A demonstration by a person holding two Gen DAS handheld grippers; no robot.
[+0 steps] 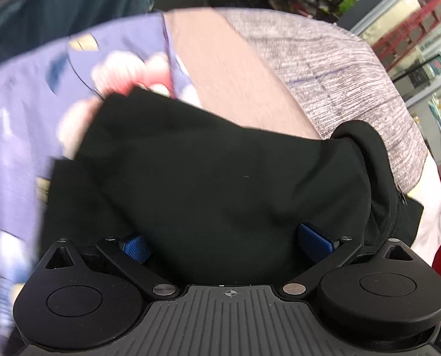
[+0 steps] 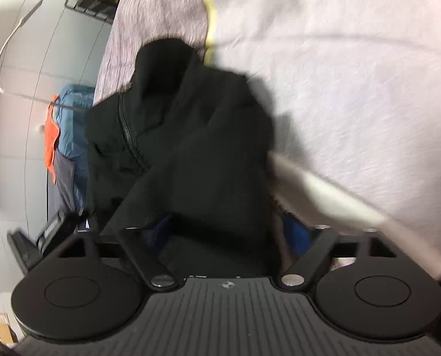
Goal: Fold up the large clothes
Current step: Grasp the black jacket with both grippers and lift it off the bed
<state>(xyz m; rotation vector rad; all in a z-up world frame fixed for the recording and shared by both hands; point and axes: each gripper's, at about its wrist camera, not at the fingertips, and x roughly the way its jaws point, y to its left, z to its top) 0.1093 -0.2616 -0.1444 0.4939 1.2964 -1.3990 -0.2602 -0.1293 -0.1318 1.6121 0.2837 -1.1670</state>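
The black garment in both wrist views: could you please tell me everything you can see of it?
The black garment is plain, soft and matte, bunched rather than flat. A black zipper runs down it in the right wrist view, and a rolled edge shows in the left. It fills the gap between each gripper's blue pads, hiding whether they pinch it. It lies over grey heathered fabric and a pale sheet.

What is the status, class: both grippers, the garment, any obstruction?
Left gripper and right gripper: black garment bunched between spread blue pads, grip unclear. Other clothes lie beneath: purple print, grey knit.
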